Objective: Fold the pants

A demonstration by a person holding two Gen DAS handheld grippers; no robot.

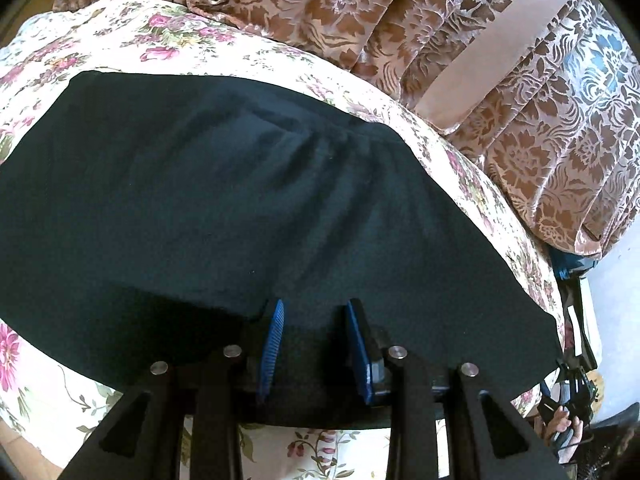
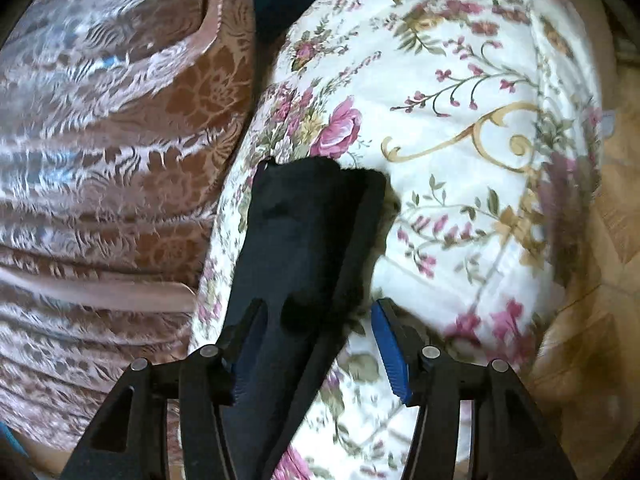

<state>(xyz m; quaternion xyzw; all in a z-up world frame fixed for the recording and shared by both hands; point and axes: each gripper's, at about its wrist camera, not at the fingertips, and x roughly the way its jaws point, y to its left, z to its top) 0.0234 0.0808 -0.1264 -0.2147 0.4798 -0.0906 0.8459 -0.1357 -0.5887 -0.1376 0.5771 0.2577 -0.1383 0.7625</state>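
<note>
Dark navy pants (image 1: 224, 200) lie spread flat on a floral bedspread (image 1: 132, 36), folded into a wide band. My left gripper (image 1: 316, 308) is open, its blue pads (image 1: 276, 328) astride the near edge of the pants. In the right wrist view a narrow end of the pants (image 2: 308, 224) runs between the fingers. My right gripper (image 2: 320, 312) is open wide, with its blue pad (image 2: 390, 352) apart from the cloth. The other gripper and a hand show at the lower right of the left wrist view (image 1: 568, 404).
A brown and pink floral curtain (image 1: 460, 60) hangs along the far side of the bed; it also fills the left of the right wrist view (image 2: 112, 160). The bedspread (image 2: 460, 120) drops off at the right towards a wooden floor (image 2: 600, 320).
</note>
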